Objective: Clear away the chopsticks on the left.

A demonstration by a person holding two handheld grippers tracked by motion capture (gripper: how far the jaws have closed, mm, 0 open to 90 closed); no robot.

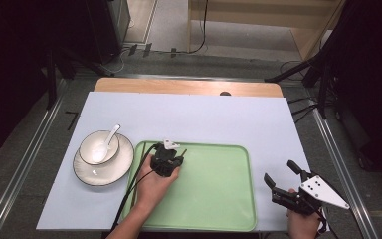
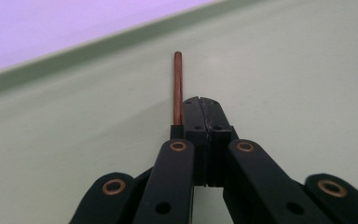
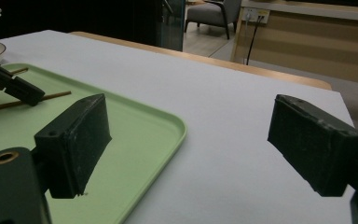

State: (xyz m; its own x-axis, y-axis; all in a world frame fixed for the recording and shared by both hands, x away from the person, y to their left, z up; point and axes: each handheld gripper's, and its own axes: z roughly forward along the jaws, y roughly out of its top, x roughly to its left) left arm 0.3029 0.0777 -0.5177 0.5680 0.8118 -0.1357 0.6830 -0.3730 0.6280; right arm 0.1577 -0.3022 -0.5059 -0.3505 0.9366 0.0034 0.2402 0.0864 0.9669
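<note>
While we looked down from the high view, we saw the left gripper (image 1: 175,158) low over the far left part of the green tray (image 1: 219,199), with a thin brown chopstick (image 1: 183,152) poking out beyond its tip. A second stick (image 1: 133,186) seemed to lie along the tray's left edge, partly under the cable, though we could not be sure of it. To the left of the tray stood a white bowl (image 1: 95,141) with a white spoon (image 1: 107,144) in it, on a plate (image 1: 114,167). The right gripper (image 1: 282,179) waited off the tray's near right corner, over the white table cover (image 1: 204,114).

From the left gripper view, the left gripper (image 2: 204,108) had its jaws clenched tight together, and the chopstick (image 2: 178,84) ran along the left side of the closed tips, just above the tray floor (image 2: 298,70). We could not tell whether the pads truly pinched the stick or merely lay beside it. We judged the step to be placing or picking the chopstick on the tray; to do it well, we would keep the stick level and check the grip before lifting.

From the right gripper view, the right gripper (image 3: 189,140) stood released, jaws wide apart and empty, above the cover beside the tray rim (image 3: 168,122). Far left, the left gripper (image 3: 14,86) and the chopstick (image 3: 56,95) rested low on the tray.
</note>
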